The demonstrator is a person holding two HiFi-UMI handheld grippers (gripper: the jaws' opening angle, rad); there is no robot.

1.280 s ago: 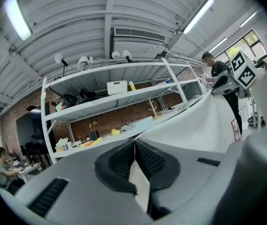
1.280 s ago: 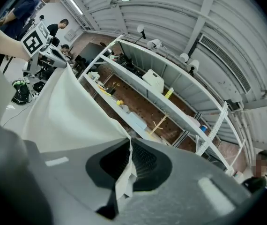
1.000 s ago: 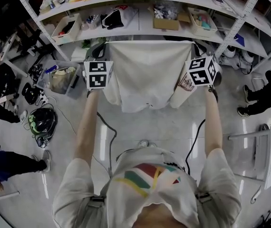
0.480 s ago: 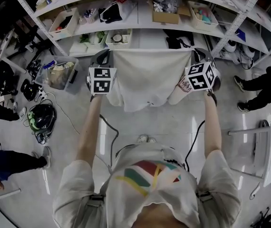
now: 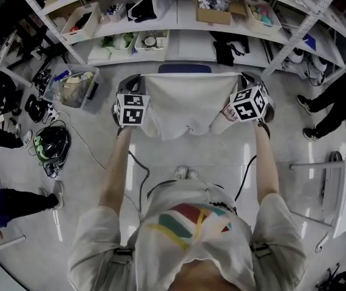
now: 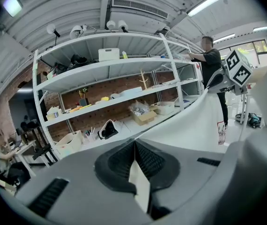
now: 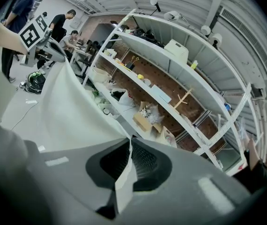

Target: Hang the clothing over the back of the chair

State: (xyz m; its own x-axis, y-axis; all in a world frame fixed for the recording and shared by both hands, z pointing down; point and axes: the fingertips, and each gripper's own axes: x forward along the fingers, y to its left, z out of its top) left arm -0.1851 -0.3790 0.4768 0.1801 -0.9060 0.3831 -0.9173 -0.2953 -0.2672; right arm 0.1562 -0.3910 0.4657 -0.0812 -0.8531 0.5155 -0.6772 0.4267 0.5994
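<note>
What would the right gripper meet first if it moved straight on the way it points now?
Beyond the white garment clamped in the right gripper, probably the cardboard box on the shelf ahead; depth is unclear.

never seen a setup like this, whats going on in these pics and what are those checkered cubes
No robot here: a person wears a head camera looking down and holds a two-jaw gripper in each hand. The cubes are markers fixed on those grippers. The other two pictures come from cameras riding on the left gripper and right gripper, looking along their jaws. Each is shut on a top corner of a white garment, stretched between them before storage shelves. The dark edge just beyond it is probably the chair back.
</note>
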